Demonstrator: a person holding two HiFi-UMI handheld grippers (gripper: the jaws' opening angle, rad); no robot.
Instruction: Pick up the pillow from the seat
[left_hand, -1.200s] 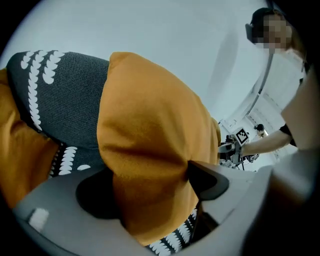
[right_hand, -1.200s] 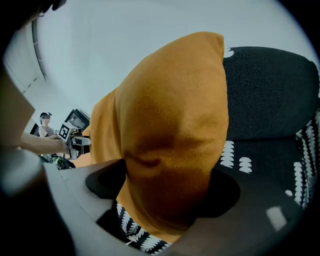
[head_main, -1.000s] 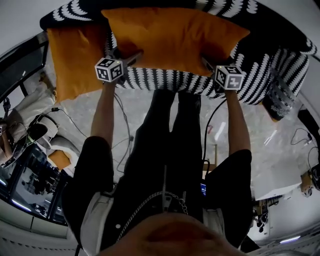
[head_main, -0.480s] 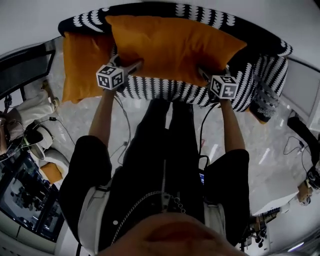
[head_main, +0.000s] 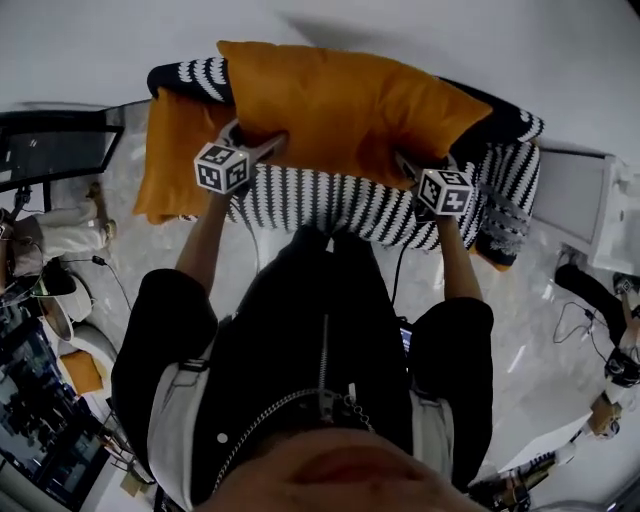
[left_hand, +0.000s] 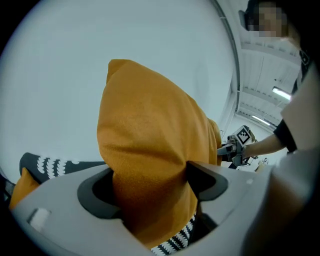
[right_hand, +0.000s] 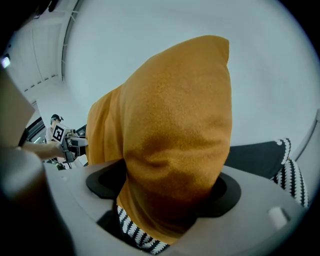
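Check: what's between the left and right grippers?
The orange pillow fills that stretch, one end clamped in the left gripper, the other in the right gripper. The head view shows it, with the striped seat beneath.

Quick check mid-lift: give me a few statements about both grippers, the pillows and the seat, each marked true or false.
1. The left gripper is clamped on the orange pillow. True.
2. The right gripper is empty. False: it grips the same pillow at its other end.
3. A second pillow, also orange, is at the seat's left end. True.
4. The seat is plain grey. False: it is black with white stripes.
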